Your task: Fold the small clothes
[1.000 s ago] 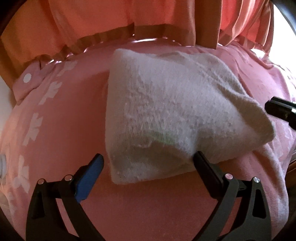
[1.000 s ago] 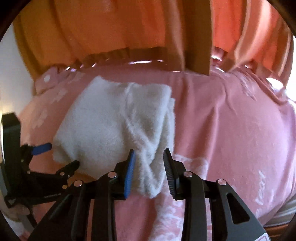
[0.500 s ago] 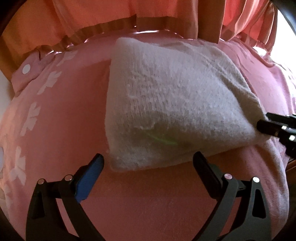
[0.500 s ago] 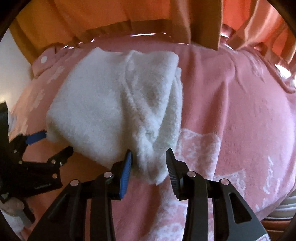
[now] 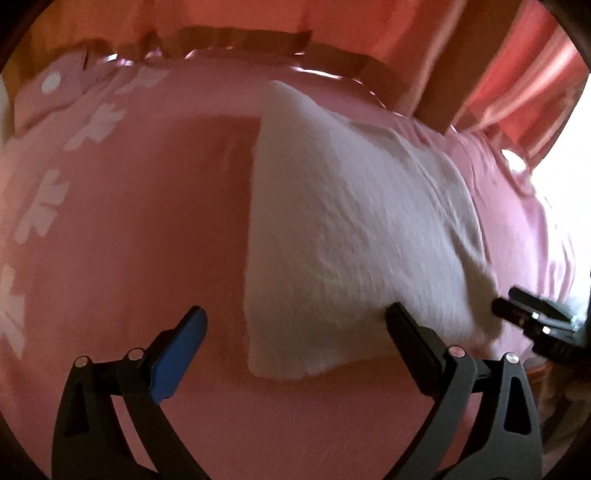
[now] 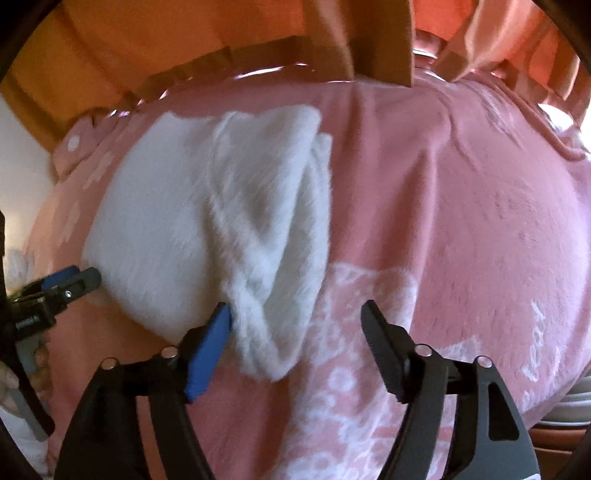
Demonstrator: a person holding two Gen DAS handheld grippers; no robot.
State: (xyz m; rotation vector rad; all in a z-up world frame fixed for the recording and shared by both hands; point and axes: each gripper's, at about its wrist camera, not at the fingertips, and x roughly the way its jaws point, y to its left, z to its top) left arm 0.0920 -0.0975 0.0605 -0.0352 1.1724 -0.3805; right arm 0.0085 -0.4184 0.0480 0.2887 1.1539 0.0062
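A small white fluffy garment (image 5: 351, 236) lies folded on a pink printed cloth (image 5: 140, 229). My left gripper (image 5: 295, 332) is open, its jaws wide at the garment's near left corner, nothing between them held. In the right wrist view the same garment (image 6: 207, 221) shows a bunched, twisted right edge. My right gripper (image 6: 297, 325) is open, its jaws either side of the garment's near right corner. The right gripper also shows at the right of the left wrist view (image 5: 532, 321), and the left gripper at the left of the right wrist view (image 6: 62, 284).
The pink cloth (image 6: 461, 221) with white prints covers the whole surface. Orange curtains (image 6: 221, 33) hang behind its far edge. Bright light comes from the right side. A hand holds the left gripper at the lower left of the right wrist view.
My right gripper has opened from nearly shut around the garment's corner to wide open. The left wrist view has swung left, so the garment sits further right. The garment has stayed flat.
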